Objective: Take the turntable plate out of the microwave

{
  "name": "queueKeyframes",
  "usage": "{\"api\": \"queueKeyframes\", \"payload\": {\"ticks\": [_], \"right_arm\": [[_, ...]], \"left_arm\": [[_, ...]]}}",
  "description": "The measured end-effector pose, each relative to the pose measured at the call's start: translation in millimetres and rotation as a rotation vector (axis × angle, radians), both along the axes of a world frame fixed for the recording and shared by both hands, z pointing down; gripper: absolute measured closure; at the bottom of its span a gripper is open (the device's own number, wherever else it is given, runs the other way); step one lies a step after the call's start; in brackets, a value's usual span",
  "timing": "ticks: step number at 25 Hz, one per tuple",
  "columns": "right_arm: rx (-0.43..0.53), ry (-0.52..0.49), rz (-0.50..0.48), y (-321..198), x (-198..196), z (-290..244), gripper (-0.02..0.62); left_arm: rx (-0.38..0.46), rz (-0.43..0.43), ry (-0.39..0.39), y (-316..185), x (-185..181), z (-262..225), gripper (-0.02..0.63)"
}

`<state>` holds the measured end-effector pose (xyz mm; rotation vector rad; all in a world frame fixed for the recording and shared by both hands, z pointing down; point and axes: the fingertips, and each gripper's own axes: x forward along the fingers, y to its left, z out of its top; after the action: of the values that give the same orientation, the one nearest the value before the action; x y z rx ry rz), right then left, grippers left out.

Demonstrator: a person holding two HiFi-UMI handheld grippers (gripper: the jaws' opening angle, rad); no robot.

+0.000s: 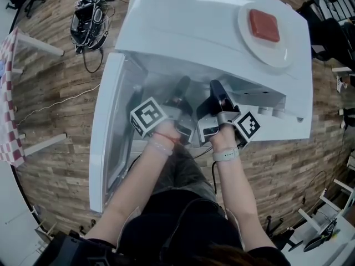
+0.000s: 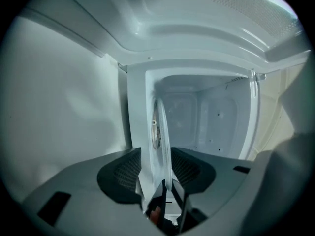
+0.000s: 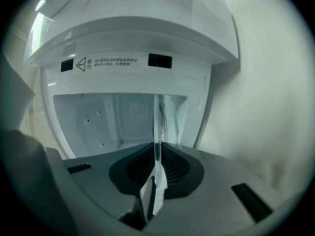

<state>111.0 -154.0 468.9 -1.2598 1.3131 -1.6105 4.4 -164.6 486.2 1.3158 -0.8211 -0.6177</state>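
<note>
The white microwave (image 1: 211,21) stands with its door (image 1: 108,132) swung open to the left. Both grippers reach into the mouth of its cavity side by side. The clear glass turntable plate (image 2: 160,136) appears edge-on in the left gripper view, and the left gripper (image 2: 165,183) is shut on its rim. The right gripper view shows the same plate (image 3: 156,132) edge-on, clamped at its rim by the right gripper (image 3: 156,178). Behind the plate lies the pale cavity. In the head view the left gripper (image 1: 182,86) and right gripper (image 1: 216,88) show dark, and the glass is hard to make out.
A round white dish with a red block (image 1: 263,25) lies on top of the microwave. Black cables and gear (image 1: 89,13) sit on the wooden floor at the upper left. A checked cloth (image 1: 8,93) hangs at the left edge. The open door walls off the left side.
</note>
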Motion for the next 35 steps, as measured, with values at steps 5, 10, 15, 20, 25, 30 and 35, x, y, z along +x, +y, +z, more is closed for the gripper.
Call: {"api": "queueKeyframes", "payload": {"ticks": [5, 10, 15, 20, 25, 30, 35], "right_arm": [[0.014, -0.004, -0.019, 8, -4, 1, 0.548], [0.025, 0.011, -0.052, 19, -6, 3, 0.548], [0.024, 0.008, -0.088, 30, -11, 6, 0.548], [0.025, -0.002, -0.117, 42, -17, 9, 0.548], [0.028, -0.008, -0.133, 51, -20, 9, 0.548], [0.013, -0.022, -0.139, 61, -23, 14, 0.548], [0.002, -0.030, -0.153, 68, -23, 17, 0.548]], "left_arm": [[0.030, 0.013, -0.055, -5, 2, 0, 0.426], [0.041, 0.026, -0.080, -5, 7, 4, 0.427], [0.024, -0.008, -0.037, -5, 7, 7, 0.428], [0.034, -0.013, -0.062, -6, 6, 9, 0.428], [0.030, -0.035, -0.005, -6, 5, 10, 0.428], [0.035, -0.046, 0.037, -5, 5, 9, 0.428], [0.054, -0.040, 0.053, -4, -3, 6, 0.428]]}}
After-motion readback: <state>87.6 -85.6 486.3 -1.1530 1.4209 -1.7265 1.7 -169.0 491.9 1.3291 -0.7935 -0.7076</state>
